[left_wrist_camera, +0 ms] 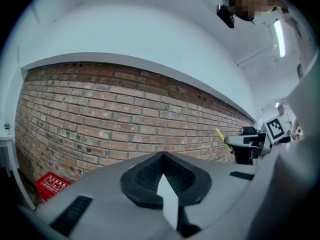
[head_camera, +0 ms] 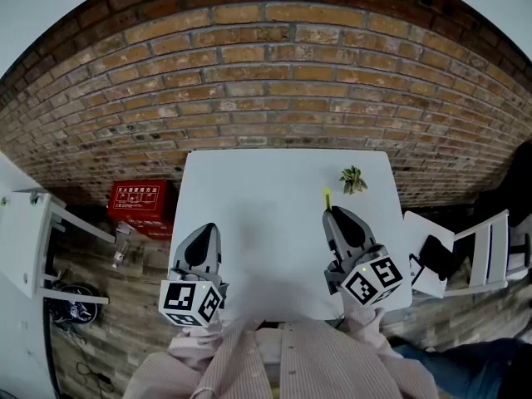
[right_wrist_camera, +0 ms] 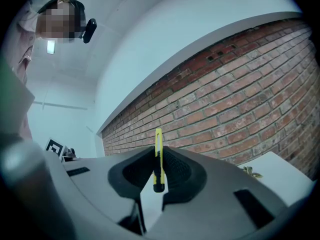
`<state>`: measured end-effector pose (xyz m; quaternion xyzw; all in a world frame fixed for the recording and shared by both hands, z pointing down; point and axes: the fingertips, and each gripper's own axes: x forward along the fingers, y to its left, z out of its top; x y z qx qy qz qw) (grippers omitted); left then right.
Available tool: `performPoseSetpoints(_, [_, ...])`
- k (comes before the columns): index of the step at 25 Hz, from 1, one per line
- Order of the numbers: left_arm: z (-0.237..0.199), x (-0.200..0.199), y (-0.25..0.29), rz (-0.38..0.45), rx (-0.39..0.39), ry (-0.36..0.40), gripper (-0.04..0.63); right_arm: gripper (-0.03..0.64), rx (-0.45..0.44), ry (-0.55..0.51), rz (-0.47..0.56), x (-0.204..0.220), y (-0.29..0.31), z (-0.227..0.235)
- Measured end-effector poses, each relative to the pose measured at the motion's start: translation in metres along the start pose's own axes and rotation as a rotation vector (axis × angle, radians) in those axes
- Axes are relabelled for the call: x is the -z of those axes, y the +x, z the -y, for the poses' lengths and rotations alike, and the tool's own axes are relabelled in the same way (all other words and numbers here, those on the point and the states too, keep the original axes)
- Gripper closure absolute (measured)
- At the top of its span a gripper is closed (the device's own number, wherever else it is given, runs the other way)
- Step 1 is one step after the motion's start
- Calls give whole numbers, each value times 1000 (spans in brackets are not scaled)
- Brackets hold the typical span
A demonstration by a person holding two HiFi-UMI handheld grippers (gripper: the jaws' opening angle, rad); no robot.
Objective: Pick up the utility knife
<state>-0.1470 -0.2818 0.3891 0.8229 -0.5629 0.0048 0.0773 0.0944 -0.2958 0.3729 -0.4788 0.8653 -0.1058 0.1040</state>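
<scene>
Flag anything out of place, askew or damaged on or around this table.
Nothing looks spilled or damaged. The yellow utility knife is clamped in the right gripper, its tip poking past the jaws. The only stray item is a small green plant near the far right corner of the table.

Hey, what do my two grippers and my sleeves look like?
Both the left gripper and right gripper have grey tapered shells with black ribbed pads. Each carries a white cube with black square markers. The sleeves are pale pink with fine stripes.
</scene>
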Motion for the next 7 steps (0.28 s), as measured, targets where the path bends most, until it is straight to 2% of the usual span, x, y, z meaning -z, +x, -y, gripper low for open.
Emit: performPoseSetpoints(7, [1, 2, 1, -2, 6, -3, 603, 565, -2, -5, 2, 0, 0, -2])
